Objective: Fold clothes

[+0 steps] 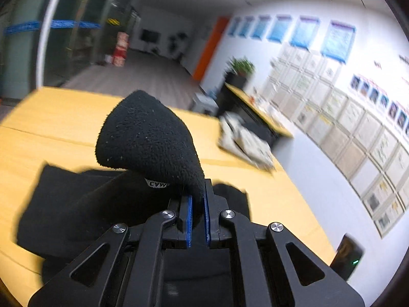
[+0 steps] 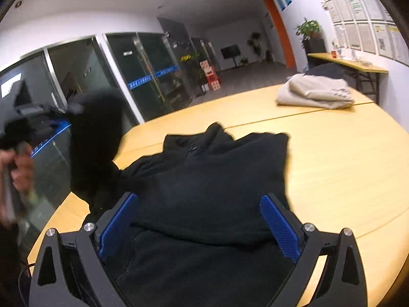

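Observation:
A black fleece jacket (image 2: 204, 179) lies crumpled on the yellow wooden table (image 2: 345, 166). My left gripper (image 1: 198, 199) is shut on one sleeve of the black fleece jacket (image 1: 150, 138) and holds its cuff up above the table. That gripper also shows in the right wrist view (image 2: 51, 120), blurred at the left, with the sleeve (image 2: 94, 140) hanging from it. My right gripper (image 2: 199, 220) is open and empty, with its blue pads (image 2: 280, 227) on either side of the jacket's body, just above it.
A folded beige garment (image 2: 314, 92) lies at the far side of the table, also in the left wrist view (image 1: 245, 140). A dark phone (image 1: 347, 258) sits near the table's right edge. A second table (image 2: 350, 62) stands by the wall.

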The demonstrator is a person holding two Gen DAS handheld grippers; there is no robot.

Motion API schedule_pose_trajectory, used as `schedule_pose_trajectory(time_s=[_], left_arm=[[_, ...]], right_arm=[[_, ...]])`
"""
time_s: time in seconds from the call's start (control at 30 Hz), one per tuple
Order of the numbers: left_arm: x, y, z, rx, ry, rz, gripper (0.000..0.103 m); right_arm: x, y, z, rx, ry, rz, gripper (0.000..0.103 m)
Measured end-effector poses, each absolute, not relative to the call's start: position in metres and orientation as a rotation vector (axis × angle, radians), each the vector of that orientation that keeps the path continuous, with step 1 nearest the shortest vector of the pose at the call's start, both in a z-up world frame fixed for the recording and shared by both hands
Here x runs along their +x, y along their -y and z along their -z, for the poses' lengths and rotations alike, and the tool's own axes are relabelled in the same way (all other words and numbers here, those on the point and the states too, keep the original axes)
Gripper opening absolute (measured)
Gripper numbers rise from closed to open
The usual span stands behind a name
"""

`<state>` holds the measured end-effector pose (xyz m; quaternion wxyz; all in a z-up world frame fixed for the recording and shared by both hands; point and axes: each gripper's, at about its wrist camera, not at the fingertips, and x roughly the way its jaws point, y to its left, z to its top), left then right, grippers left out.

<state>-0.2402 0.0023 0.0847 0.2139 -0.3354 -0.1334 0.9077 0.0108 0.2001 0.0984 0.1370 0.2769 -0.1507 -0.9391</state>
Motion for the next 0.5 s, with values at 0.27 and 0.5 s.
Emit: schedule_pose_trajectory(time_s=[0.27, 0.5], left_arm=[[-0.229, -0.087, 0.021, -1.212, 0.193, -2.429, 0.022], [-0.159, -0.031, -0.025, -0.997, 0.260, -2.515, 0.093]], right_arm=[[0.018, -0.230, -0.076, 0.891, 0.530, 2.751, 0.100], [-0.001, -0.212, -0.067, 0.938, 0.531, 2.694, 0.100]])
